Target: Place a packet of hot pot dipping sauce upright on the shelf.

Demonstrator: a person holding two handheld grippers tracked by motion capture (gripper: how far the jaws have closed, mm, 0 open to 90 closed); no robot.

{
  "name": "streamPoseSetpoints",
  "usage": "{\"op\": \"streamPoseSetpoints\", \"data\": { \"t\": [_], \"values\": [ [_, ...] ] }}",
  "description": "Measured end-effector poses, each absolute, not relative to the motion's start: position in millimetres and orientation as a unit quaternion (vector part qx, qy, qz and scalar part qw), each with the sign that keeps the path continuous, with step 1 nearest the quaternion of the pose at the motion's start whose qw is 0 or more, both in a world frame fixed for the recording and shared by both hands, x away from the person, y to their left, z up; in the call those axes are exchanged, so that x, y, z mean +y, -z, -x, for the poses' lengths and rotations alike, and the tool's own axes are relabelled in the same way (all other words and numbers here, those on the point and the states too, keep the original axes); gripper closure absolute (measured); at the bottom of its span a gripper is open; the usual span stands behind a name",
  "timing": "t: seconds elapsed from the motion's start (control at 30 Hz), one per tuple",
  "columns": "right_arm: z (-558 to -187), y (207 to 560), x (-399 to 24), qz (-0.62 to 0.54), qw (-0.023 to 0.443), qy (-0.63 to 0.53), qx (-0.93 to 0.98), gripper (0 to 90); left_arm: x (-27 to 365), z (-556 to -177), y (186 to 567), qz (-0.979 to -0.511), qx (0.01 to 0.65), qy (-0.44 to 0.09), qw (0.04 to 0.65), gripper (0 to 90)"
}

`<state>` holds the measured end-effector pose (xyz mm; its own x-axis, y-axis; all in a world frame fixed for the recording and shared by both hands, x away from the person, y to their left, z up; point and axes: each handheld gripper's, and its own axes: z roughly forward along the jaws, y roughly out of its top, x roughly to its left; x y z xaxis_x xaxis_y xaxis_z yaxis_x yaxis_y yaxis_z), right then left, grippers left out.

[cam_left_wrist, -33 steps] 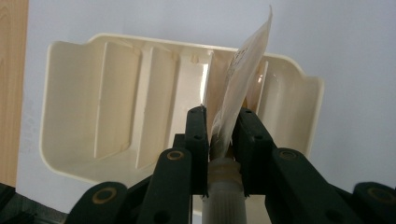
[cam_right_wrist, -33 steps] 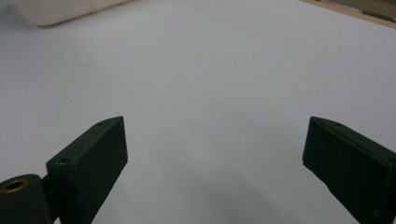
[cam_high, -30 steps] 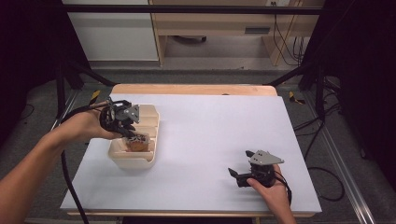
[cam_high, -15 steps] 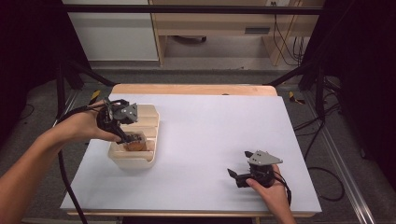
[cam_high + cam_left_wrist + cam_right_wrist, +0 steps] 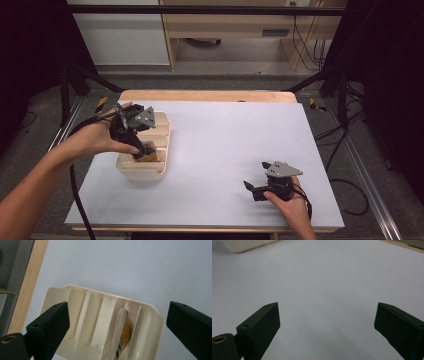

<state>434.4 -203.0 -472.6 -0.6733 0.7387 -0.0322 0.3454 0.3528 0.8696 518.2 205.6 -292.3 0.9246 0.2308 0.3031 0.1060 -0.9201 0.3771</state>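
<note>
A cream slotted tray (image 5: 141,172) stands at the table's left side. A flat orange-and-white packet (image 5: 123,333) stands on edge in one of its slots, brownish in the high view (image 5: 150,158). My left gripper (image 5: 144,148) hovers just above that slot, pointing down. Its jaws have just been opening and now stand wide apart in the left gripper view (image 5: 116,315), with nothing held between them. My right gripper (image 5: 251,189) rests low on the white tabletop at the front right. It is open with nothing between its fingers (image 5: 327,315).
A white sheet (image 5: 235,135) covers the wooden table (image 5: 205,95). The tray's corner (image 5: 244,245) shows far off in the right gripper view. Black frame posts stand at both sides, and a cable trails from each gripper.
My left gripper has opened, let go of the packet and drawn slightly up and to the left. The packet stays in the tray slot. The right gripper has not moved.
</note>
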Motion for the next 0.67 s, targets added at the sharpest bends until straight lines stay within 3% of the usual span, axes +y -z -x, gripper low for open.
{"op": "streamPoseSetpoints", "data": {
  "t": [0.4, 0.67],
  "values": [
    [-433.8, 471.9, -204.2, -0.343, 0.218, -0.454, 0.793, 6.9, 152.9, -492.3, 330.1, -0.935, 0.095, -0.183, 0.29, 5.3],
    [-433.5, 471.7, -205.3, -0.344, 0.22, -0.453, 0.792, 6.8, 121.5, -476.0, 382.7, -0.895, 0.144, -0.171, 0.385, 5.7]
  ]
}}
